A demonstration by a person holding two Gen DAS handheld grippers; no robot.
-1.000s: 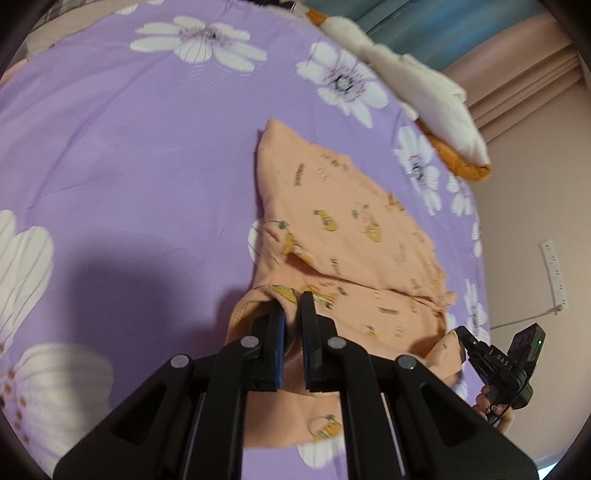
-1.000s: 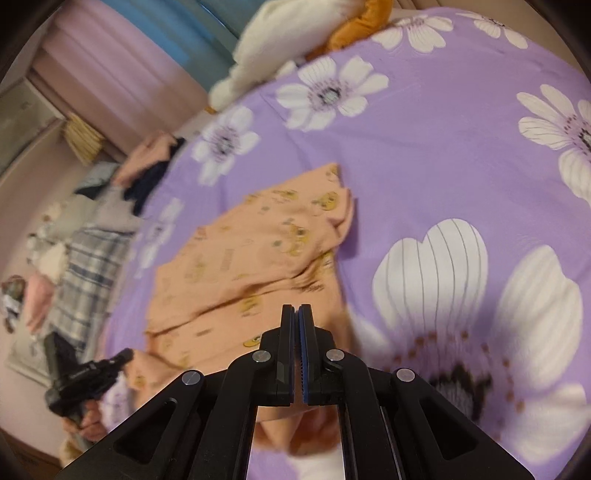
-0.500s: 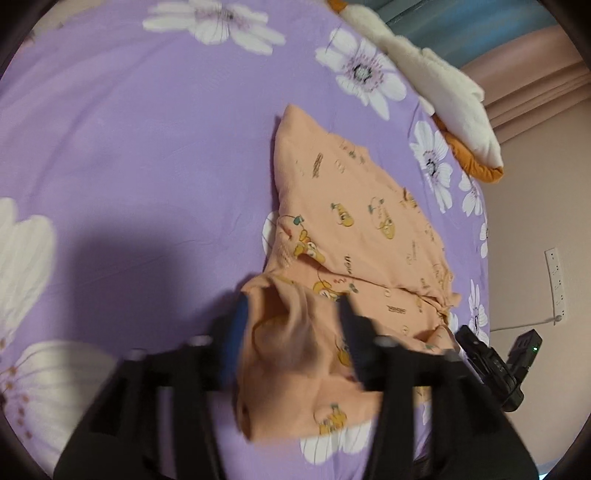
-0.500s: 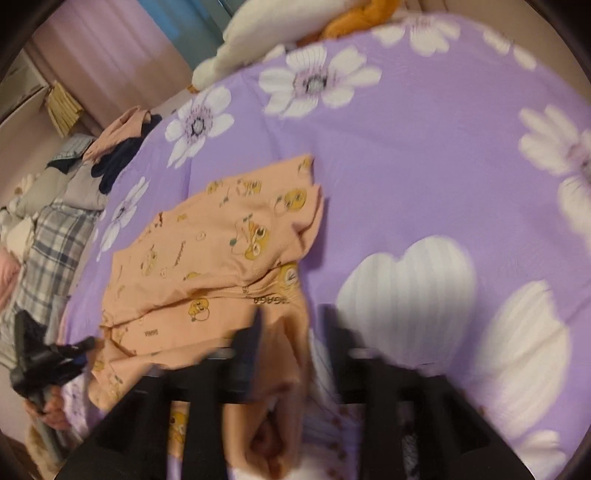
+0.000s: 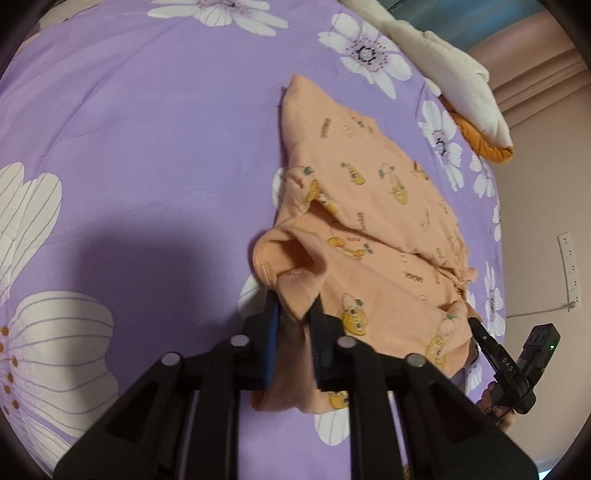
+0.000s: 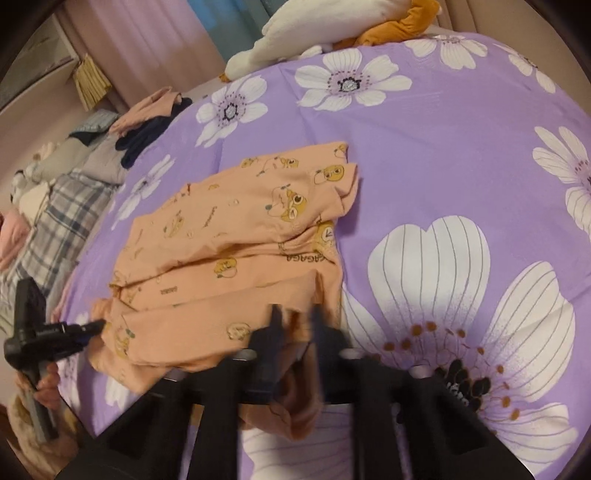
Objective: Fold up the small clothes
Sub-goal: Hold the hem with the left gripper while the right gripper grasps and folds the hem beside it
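A small orange garment [image 5: 373, 221] printed with yellow cartoon figures lies on the purple flowered bedsheet [image 5: 147, 129]. Its near edge is lifted and doubled over the rest. My left gripper [image 5: 293, 314] is shut on the cuffed near-left corner of the garment. My right gripper [image 6: 295, 314] has its jaws a little apart around the near-right edge of the garment [image 6: 240, 236], with cloth between them. Each gripper shows in the other's view, the right [image 5: 480, 332] and the left [image 6: 92, 326], both at the garment's near edge.
A white and orange plush pillow [image 6: 332, 26] lies at the head of the bed. A pile of clothes and a plaid cloth [image 6: 62, 221] lie beside the bed on the left. A wall socket strip [image 5: 569, 273] is on the right wall.
Both grippers opened, then closed around the garment's near edge. The near edge has risen off the sheet and moved forward over the rest of the garment.
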